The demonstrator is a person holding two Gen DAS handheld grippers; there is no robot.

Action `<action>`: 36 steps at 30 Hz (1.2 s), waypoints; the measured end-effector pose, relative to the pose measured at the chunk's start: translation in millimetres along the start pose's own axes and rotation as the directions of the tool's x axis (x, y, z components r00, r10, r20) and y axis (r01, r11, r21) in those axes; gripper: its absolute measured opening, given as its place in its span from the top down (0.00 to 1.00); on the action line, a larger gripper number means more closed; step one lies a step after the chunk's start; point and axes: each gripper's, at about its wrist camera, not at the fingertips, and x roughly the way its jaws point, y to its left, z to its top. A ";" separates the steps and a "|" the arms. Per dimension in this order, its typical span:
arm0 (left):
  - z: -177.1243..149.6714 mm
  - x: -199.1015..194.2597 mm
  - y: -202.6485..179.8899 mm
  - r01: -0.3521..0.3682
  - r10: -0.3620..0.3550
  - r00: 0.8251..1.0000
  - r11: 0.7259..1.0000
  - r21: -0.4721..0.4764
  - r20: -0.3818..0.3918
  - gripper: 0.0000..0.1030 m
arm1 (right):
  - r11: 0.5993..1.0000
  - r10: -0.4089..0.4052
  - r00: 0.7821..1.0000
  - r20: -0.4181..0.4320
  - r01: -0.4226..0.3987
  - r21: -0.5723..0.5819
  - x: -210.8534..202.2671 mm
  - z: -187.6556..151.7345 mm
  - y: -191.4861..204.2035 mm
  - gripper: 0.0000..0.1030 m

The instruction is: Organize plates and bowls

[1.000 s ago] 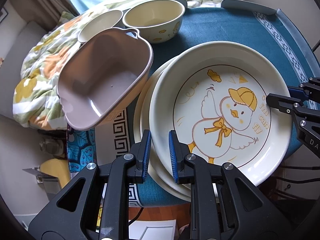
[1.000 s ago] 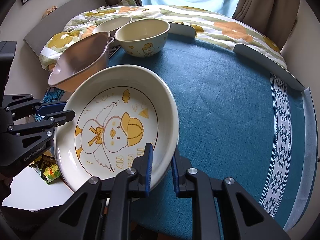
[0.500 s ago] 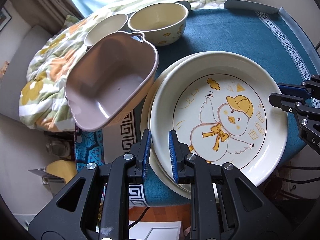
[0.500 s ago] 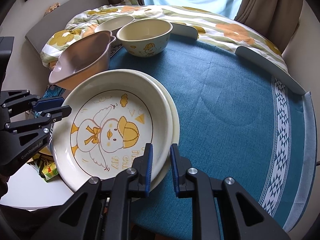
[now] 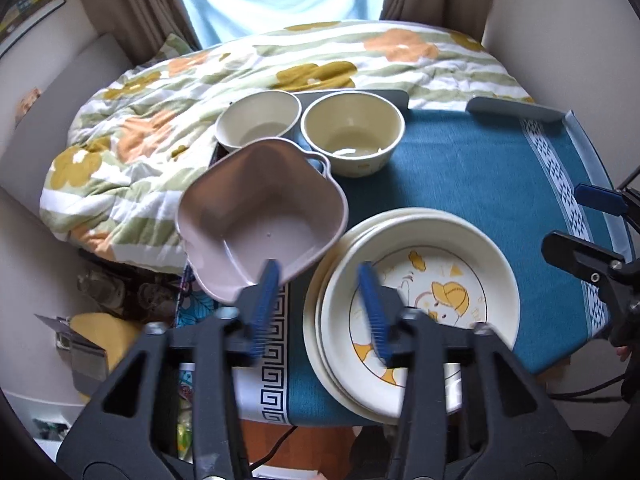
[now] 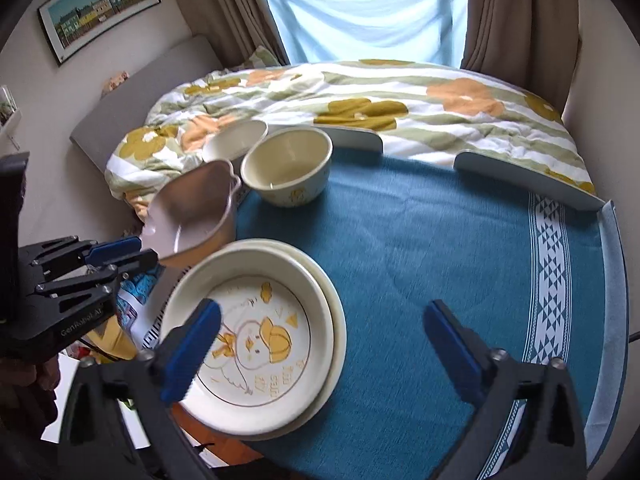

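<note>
1. Cream duck plate (image 5: pixel 420 304), seen from the left wrist, lies on top of a plate stack (image 5: pixel 320 340) at 5 o'clock on the teal-clothed worktop (image 5: pixel 480 172). The left gripper (image 5: pixel 320 308) has its blue fingers (image 5: pixel 264 304) apart, holding nothing. A pink dish (image 5: pixel 260 220) sits at 10 o'clock from the stack; two cream bowls (image 5: pixel 352 132) stand at 12 o'clock.
2. Right wrist view: the right gripper (image 6: pixel 320 344) has its fingers (image 6: pixel 192 344) wide apart above the duck plate (image 6: pixel 256 340), empty. The left gripper (image 6: pixel 120 252) shows at 9 o'clock, close to the pink dish (image 6: pixel 192 216). A floral quilt (image 6: pixel 400 100) lies beyond the worktop (image 6: pixel 440 240).
</note>
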 end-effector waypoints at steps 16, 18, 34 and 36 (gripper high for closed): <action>-7.0 11.3 114.1 0.058 -0.062 0.998 0.901 -0.429 0.004 0.01 | 0.968 0.104 0.989 -0.101 -0.124 -0.220 54.2 74.5 56.4 0.00; -8.7 28.0 122.2 0.068 -0.083 0.996 0.889 -0.454 -0.014 0.02 | 0.962 0.125 0.980 -0.153 -0.157 -0.223 81.0 78.5 68.4 0.00; -1.1 134.8 133.6 0.106 -0.212 0.961 0.876 -0.471 -0.178 0.71 | 0.966 0.154 0.924 -0.351 -0.215 -0.141 195.2 83.8 95.1 0.73; -0.1 138.7 137.1 0.099 -0.209 0.960 0.876 -0.472 -0.186 0.78 | 0.965 0.154 0.920 -0.360 -0.218 -0.144 198.5 83.9 96.9 0.81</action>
